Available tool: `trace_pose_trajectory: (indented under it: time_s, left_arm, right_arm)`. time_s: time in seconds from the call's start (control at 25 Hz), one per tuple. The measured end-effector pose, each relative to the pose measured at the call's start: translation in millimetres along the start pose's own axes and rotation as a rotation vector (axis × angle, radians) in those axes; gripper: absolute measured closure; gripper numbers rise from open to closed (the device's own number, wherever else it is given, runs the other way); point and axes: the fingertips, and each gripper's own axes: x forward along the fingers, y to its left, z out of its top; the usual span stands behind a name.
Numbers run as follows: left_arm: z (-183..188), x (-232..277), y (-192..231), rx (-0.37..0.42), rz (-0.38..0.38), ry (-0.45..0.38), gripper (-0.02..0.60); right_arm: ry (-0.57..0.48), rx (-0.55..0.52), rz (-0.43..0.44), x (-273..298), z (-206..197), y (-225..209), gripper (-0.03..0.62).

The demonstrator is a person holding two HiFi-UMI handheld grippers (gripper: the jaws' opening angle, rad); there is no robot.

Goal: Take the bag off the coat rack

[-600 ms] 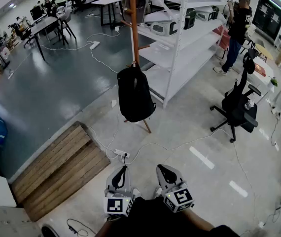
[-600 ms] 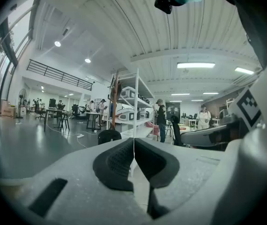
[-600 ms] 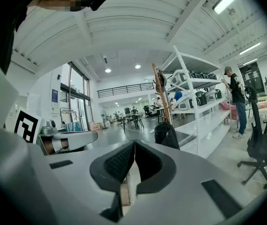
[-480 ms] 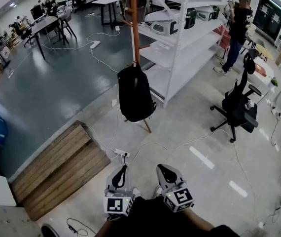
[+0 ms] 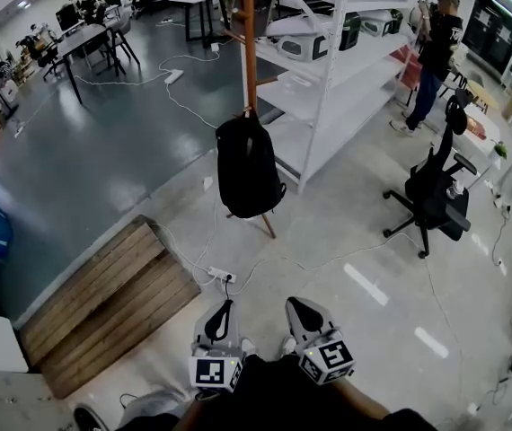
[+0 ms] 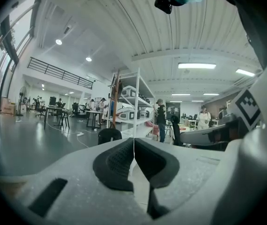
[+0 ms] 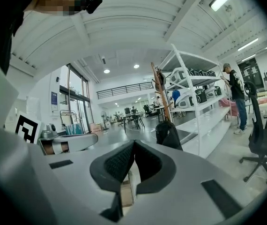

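Observation:
A black backpack (image 5: pixel 250 167) hangs from a peg on the wooden coat rack (image 5: pixel 249 34), its legs on the floor beside the white shelving. Both grippers are held low and close to the body, well short of the bag. The left gripper (image 5: pixel 225 307) and the right gripper (image 5: pixel 295 306) are both shut with nothing between their pads. In the left gripper view the bag (image 6: pixel 109 136) shows small and far off beyond the left gripper (image 6: pixel 134 145). The right gripper view shows the backpack (image 7: pixel 167 135) under the rack (image 7: pixel 160 93), ahead of the right gripper (image 7: pixel 134 146).
White shelving (image 5: pixel 328 70) with boxes stands right behind the rack. A black office chair (image 5: pixel 434 196) is to the right, a wooden pallet (image 5: pixel 103 299) to the left. A power strip (image 5: pixel 221 277) and cables cross the floor between me and the bag. A person (image 5: pixel 434 57) stands at the shelving's far end.
The scene has slid slightly down and right in the head view, and a shoe now shows at the bottom left. Both grippers keep their place and stay shut.

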Motion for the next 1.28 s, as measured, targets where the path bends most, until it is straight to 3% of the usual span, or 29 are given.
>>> trace_pose_trajectory:
  time_s: [0.84, 1.28]
  left_arm:
    - [-9, -17, 89, -0.013, -0.008, 0.006, 0.563]
    - [-23, 0, 104, -0.039, -0.017, 0.035, 0.563]
  right_arm:
    - [0.012, -0.033, -0.047, 53, -14, 54, 0.581]
    - [0.011, -0.034, -0.054, 85, -15, 47, 0.580]
